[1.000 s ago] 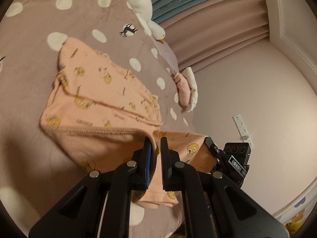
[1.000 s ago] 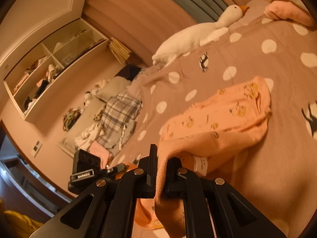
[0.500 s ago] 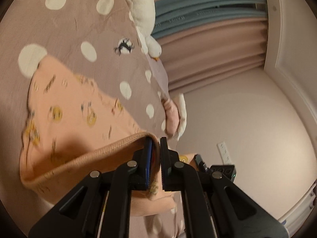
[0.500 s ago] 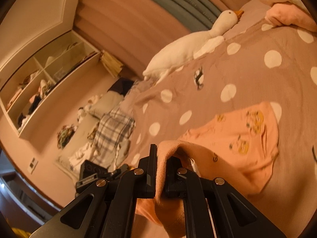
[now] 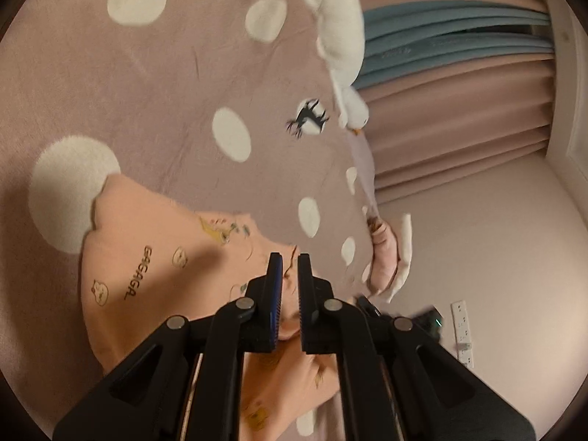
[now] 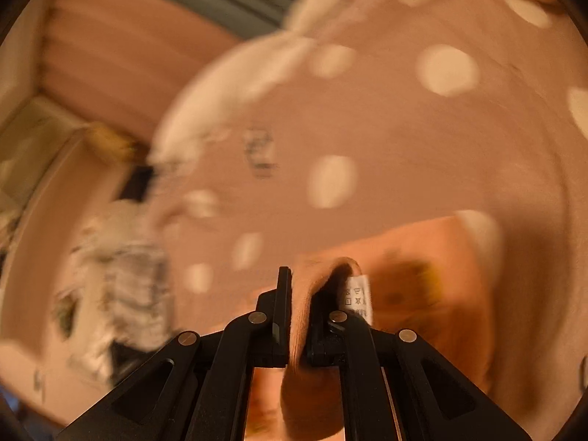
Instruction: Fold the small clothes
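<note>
A small peach garment (image 5: 154,257) with cartoon prints lies folded on the dotted bedspread (image 5: 165,92). My left gripper (image 5: 289,261) hovers just over its far edge with a narrow gap between the jaws and cloth visible low between them. In the blurred right wrist view, my right gripper (image 6: 301,275) is shut on the garment's hem (image 6: 316,272), with the white care label (image 6: 358,294) beside the right finger. The rest of the garment (image 6: 433,279) lies on the bed to the right.
A white plush goose (image 5: 341,29) lies at the far side of the bed by the curtains (image 5: 459,92). A pink and white bundle (image 5: 389,253) sits at the bed's edge. Plaid clothes (image 6: 121,283) lie far left in the right view.
Both grippers have carried the garment's edge forward and down over itself, so the fold now lies on the bed. The right view has become blurred from fast motion.
</note>
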